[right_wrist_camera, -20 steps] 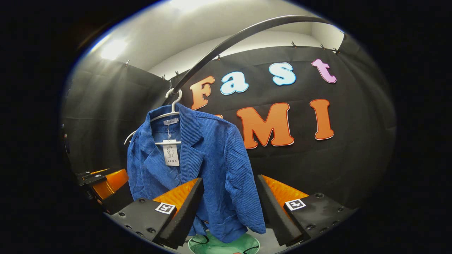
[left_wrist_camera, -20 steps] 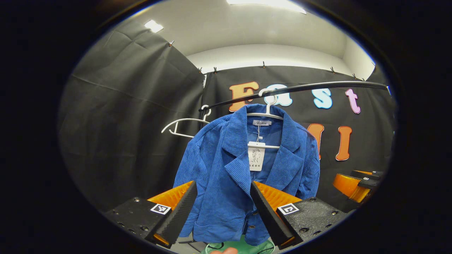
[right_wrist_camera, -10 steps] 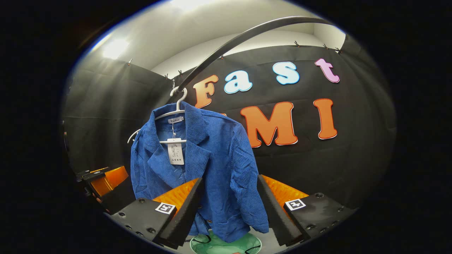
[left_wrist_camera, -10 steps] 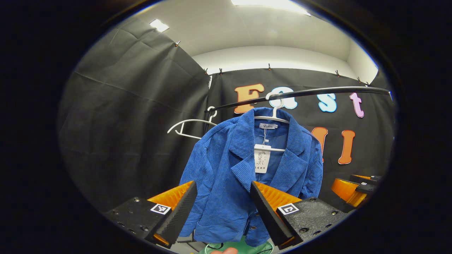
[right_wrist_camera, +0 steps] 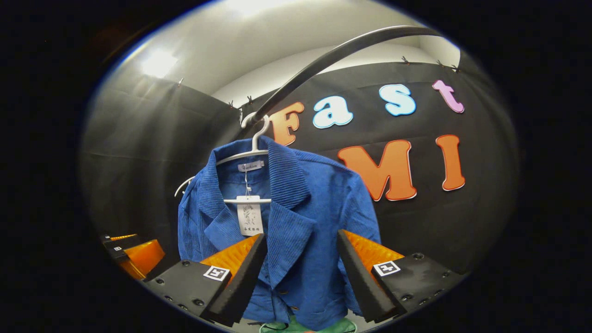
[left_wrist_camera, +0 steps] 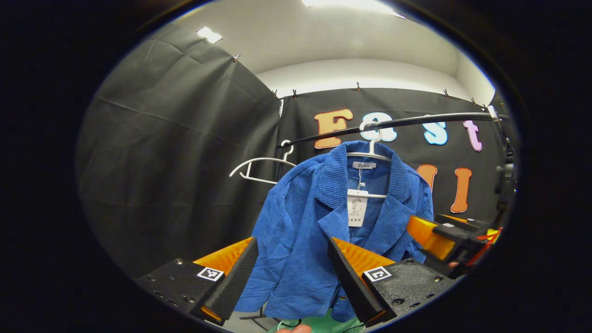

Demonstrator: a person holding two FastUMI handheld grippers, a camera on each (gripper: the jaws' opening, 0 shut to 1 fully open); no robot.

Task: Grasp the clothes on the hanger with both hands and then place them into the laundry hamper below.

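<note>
- My left gripper [left_wrist_camera: 290, 273]: fingers spread apart, nothing between them, the lower front of the jacket behind the gap.
- My right gripper [right_wrist_camera: 299, 270]: fingers likewise apart, holding nothing; the jacket front hangs beyond the gap, and I cannot tell whether the tips touch the cloth.
- Blue corduroy jacket [left_wrist_camera: 319, 236]: hanging open-fronted on a white hanger [left_wrist_camera: 370, 150], whose hook sits over a black rail [left_wrist_camera: 416, 121]. A white paper tag [left_wrist_camera: 357, 208] dangles inside the collar.
- Laundry hamper [left_wrist_camera: 323, 323]: a green rim, directly below the jacket hem; it also sits at the bottom edge of the right gripper view.
- Left gripper view, particular items: a second white hanger [left_wrist_camera: 261, 164], bare, on the rail to the left of the jacket; my right gripper at the far right, just beside the jacket's sleeve; a fingertip [left_wrist_camera: 296, 329] at the bottom edge.
- Right gripper view, particular items: the rail arching overhead from the hanger hook to the upper right; my left gripper low at the left, beside the jacket's other sleeve.
</note>
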